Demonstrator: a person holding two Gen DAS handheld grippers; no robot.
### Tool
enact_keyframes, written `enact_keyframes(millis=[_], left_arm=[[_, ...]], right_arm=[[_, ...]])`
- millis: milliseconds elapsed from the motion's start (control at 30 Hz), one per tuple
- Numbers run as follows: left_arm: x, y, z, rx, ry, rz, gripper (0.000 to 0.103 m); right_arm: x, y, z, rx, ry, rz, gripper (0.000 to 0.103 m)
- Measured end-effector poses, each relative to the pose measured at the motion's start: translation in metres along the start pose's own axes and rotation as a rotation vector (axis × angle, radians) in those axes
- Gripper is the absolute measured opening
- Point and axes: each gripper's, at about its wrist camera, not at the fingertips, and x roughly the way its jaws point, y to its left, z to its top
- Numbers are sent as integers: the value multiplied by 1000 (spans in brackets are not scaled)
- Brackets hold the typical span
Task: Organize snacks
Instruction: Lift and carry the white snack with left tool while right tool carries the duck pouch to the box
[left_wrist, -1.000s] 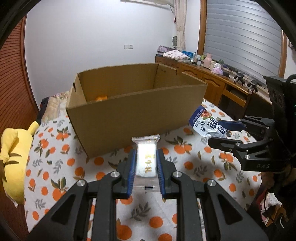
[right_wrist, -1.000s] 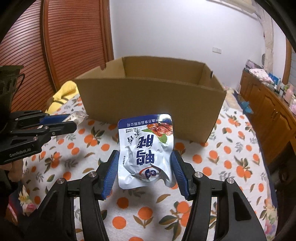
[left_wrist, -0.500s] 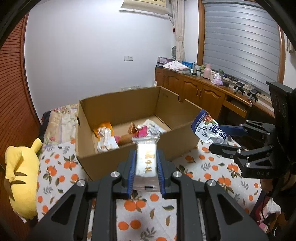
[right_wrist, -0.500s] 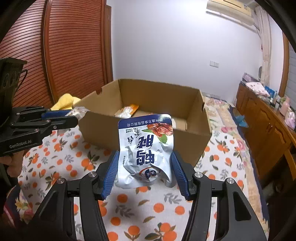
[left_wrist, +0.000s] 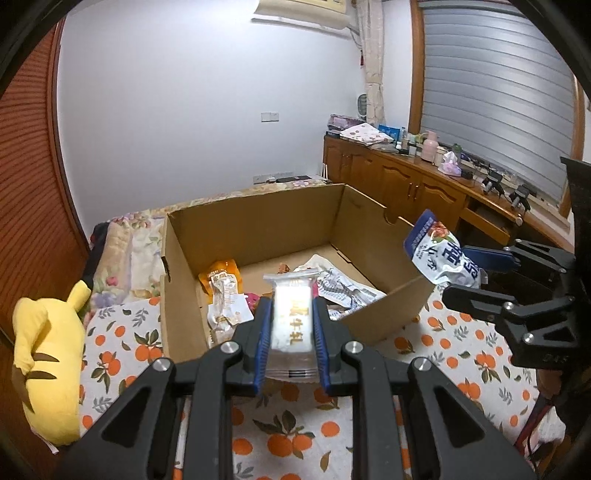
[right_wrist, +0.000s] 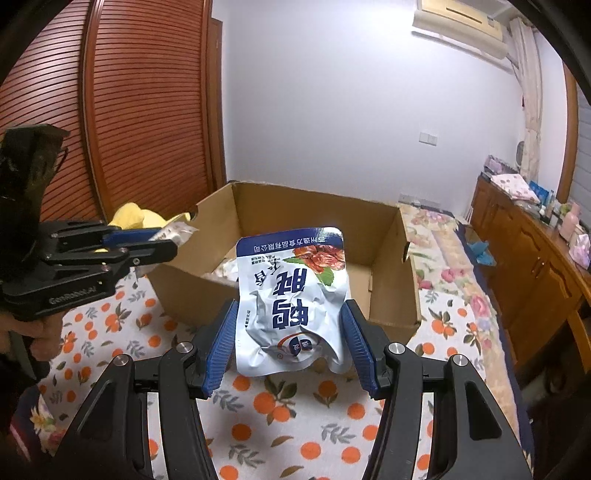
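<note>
Cardboard box (left_wrist: 280, 229): sat open-topped at centre frame in both views, on the orange-print cloth (left_wrist: 122, 350), interior in full sight.
Box contents: a loose heap of snack packets on the floor: an orange packet (left_wrist: 221, 271) at the left, a pale crinkled wrapper (left_wrist: 225, 306) in front of it, a white printed bag (left_wrist: 343, 286) to the right.
Left gripper (left_wrist: 291, 336): claw was clamped on a clear-wrapped white bar (left_wrist: 291, 321), held upright at lower centre of the left wrist view, just at the box's near wall.
Right gripper (right_wrist: 290, 338): claw was closed on a blue-and-white pouch (right_wrist: 293, 299), print upside down, creased in the middle, at centre of the right wrist view in front of the box's near corner.
Pouch from the other side: showed at the right edge of the left wrist view (left_wrist: 439, 254), off the box's right-hand wall.
Left gripper from the other side: sat at mid-left of the right wrist view (right_wrist: 162, 245), wrapper tip poking out by the box's left wall.
Yellow plush toy (left_wrist: 48, 354): lay at lower left of the left wrist view, beside the box, apart from it.
Wooden cabinet (left_wrist: 413, 184): ran along the upper right, its top cluttered with bottles and cloths.
Slatted wooden door (right_wrist: 140, 110): filled the upper left of the right wrist view.
In the way: only the near cardboard wall stood between each held snack and the box floor.
</note>
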Motion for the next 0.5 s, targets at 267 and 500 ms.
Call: enact_keyframes(millis=[267, 500], left_arm=[[27, 14, 3, -39, 25, 38, 20], [42, 20, 9, -52, 43, 65, 31]], right_arm=[[16, -4, 2, 3, 30, 14, 58], [26, -8, 7, 9, 40, 4, 58]])
